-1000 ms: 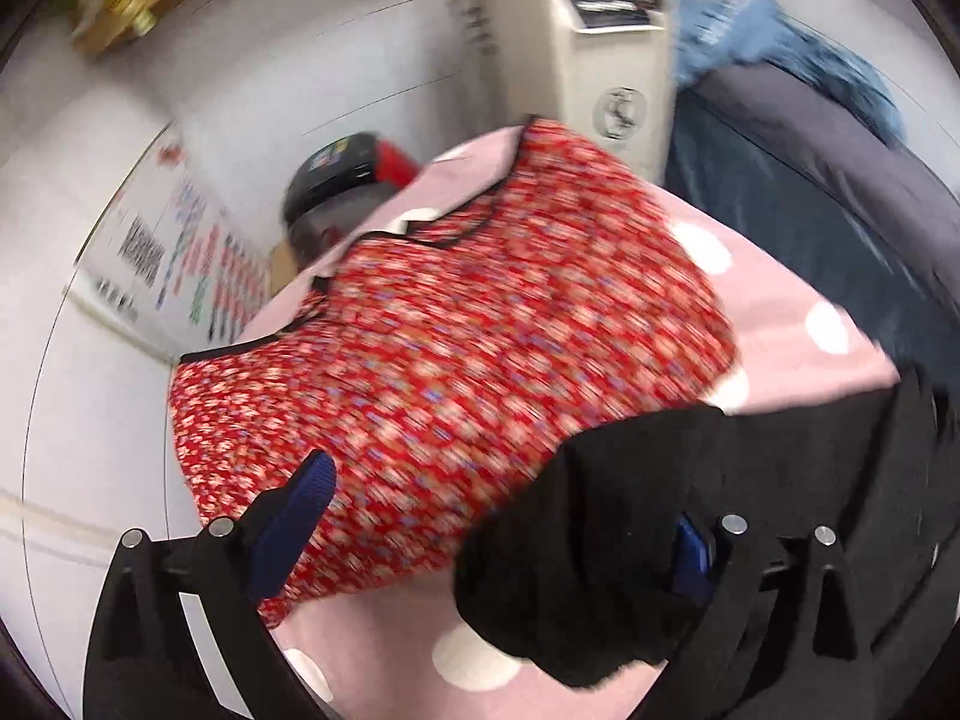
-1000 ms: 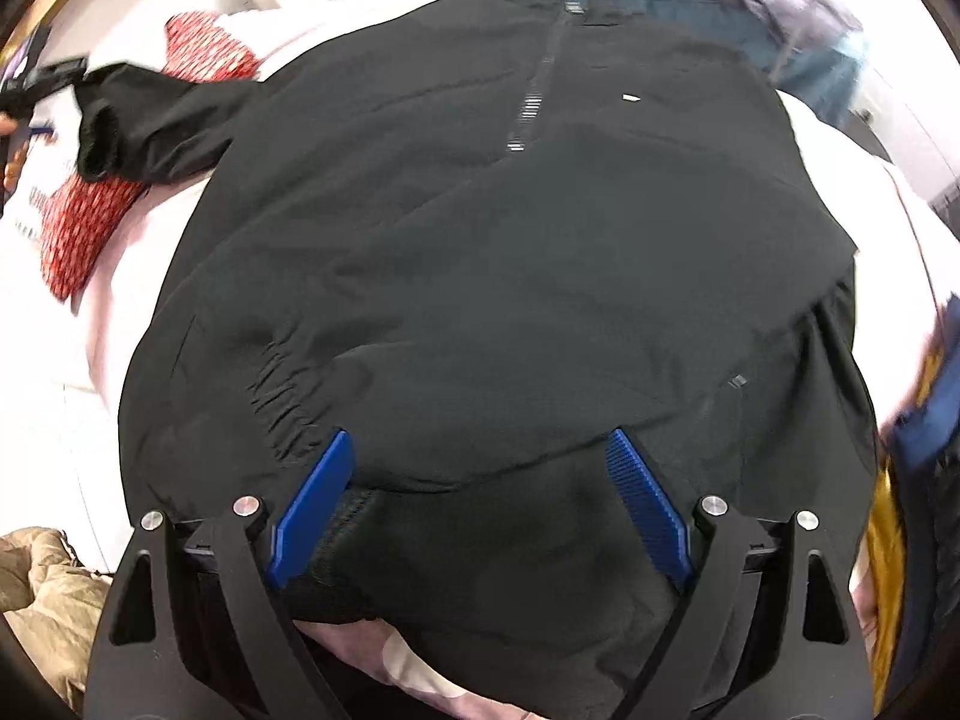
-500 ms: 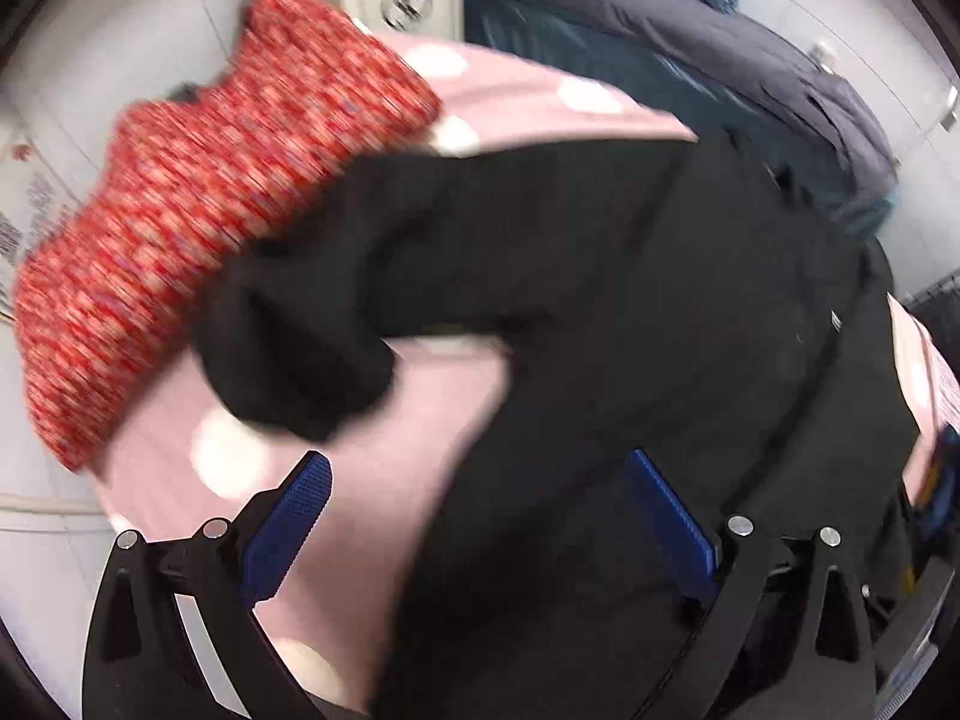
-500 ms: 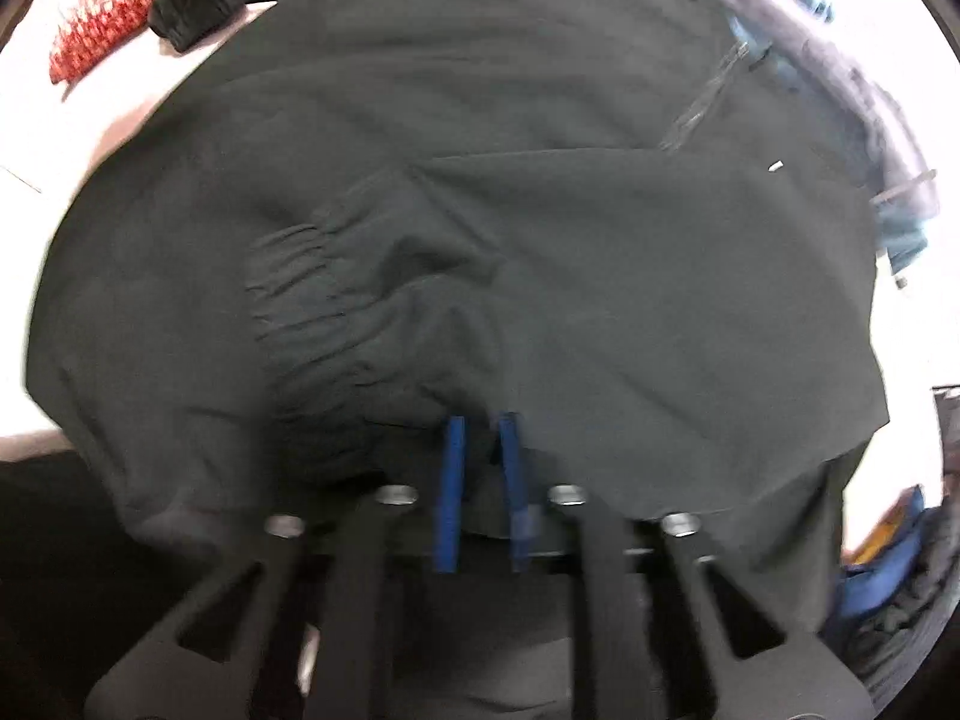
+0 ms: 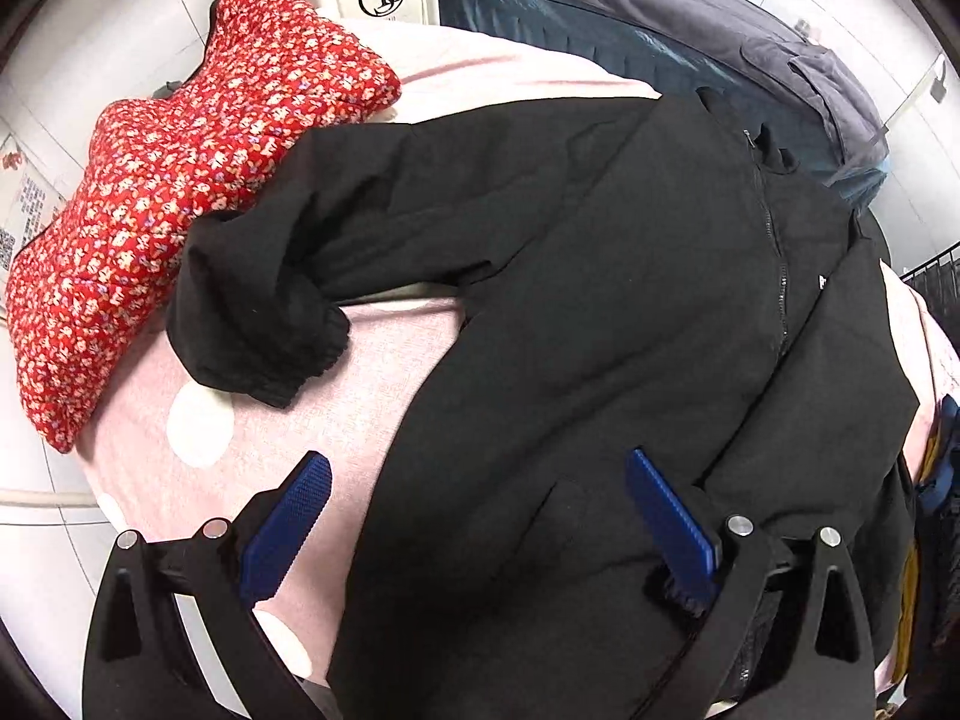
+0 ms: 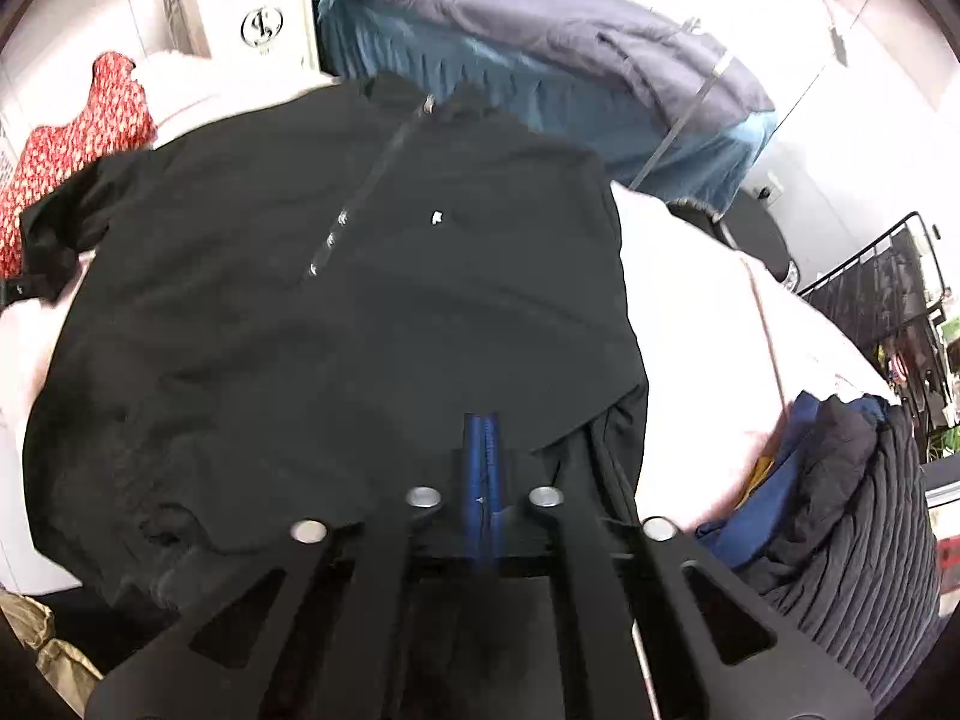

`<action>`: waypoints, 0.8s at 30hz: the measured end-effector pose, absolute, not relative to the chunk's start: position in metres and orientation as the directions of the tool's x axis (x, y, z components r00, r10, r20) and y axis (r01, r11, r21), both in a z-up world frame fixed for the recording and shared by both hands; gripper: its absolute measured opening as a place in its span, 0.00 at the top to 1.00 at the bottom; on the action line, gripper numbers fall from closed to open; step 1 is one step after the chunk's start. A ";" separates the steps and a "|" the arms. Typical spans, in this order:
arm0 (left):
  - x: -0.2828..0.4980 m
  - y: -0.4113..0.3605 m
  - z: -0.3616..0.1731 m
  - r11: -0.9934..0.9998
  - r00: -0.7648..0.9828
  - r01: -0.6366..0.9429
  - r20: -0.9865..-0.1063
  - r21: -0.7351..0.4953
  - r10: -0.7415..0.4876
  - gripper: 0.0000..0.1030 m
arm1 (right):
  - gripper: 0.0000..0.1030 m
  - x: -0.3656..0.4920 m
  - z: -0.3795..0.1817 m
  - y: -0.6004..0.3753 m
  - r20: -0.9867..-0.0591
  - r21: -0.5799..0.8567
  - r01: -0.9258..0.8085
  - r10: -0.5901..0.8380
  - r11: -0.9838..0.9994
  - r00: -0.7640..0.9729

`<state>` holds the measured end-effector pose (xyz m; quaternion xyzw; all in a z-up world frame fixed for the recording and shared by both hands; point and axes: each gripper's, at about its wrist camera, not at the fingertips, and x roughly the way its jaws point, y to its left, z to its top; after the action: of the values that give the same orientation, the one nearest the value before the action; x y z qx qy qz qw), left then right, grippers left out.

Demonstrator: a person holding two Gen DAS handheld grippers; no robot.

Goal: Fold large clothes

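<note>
A black jacket (image 5: 630, 300) lies spread on the pink spotted blanket (image 5: 372, 378), one sleeve bent beside a red floral garment (image 5: 180, 180). The left gripper (image 5: 480, 516) hovers with jaws spread, empty. The right gripper (image 6: 483, 450) has its jaws nearly together; they have just been opening slightly, and whether they pinch the jacket's hem is unclear.

Your left wrist view is sharp and evenly lit; the black jacket (image 5: 630, 312) swallows detail, with only faint folds showing. Your right wrist view is softer, slightly blurred, and blown out white on the pink blanket (image 6: 708, 324) from 1 to 3 o'clock. Both bend hard toward dark corners.
</note>
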<state>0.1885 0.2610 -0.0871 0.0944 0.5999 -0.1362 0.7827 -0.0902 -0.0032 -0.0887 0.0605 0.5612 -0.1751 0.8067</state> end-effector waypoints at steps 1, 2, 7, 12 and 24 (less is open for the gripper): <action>0.187 0.258 -0.087 0.944 0.239 0.329 -0.965 -0.020 -0.104 0.06 | 0.25 -0.090 -0.092 0.000 -0.931 -0.084 0.333 -0.193 0.939 0.310; 0.185 0.256 -0.088 0.943 0.238 0.332 -0.965 -0.022 -0.107 0.06 | 0.09 -0.087 -0.099 0.010 -0.930 -0.047 0.311 -0.155 0.949 0.333; 0.176 0.247 -0.087 0.937 0.223 0.349 -0.969 -0.020 -0.104 0.06 | 0.07 -0.061 -0.131 0.081 -0.935 0.115 0.172 0.048 0.978 0.351; 0.168 0.254 -0.088 0.943 0.202 0.332 -0.975 -0.016 -0.088 0.06 | 0.14 -0.028 -0.189 0.157 -0.976 0.026 -0.070 0.041 0.997 0.213; 0.158 0.285 -0.101 0.972 0.158 0.234 -0.986 -0.019 -0.058 0.06 | 0.98 -0.039 -0.080 -0.012 -0.869 -0.060 0.316 -0.205 0.947 0.451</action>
<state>0.1585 0.2853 -0.1014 0.0689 0.6418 -0.0963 0.7577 -0.0390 -0.0122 -0.0798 0.0552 0.5012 -0.1534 0.8498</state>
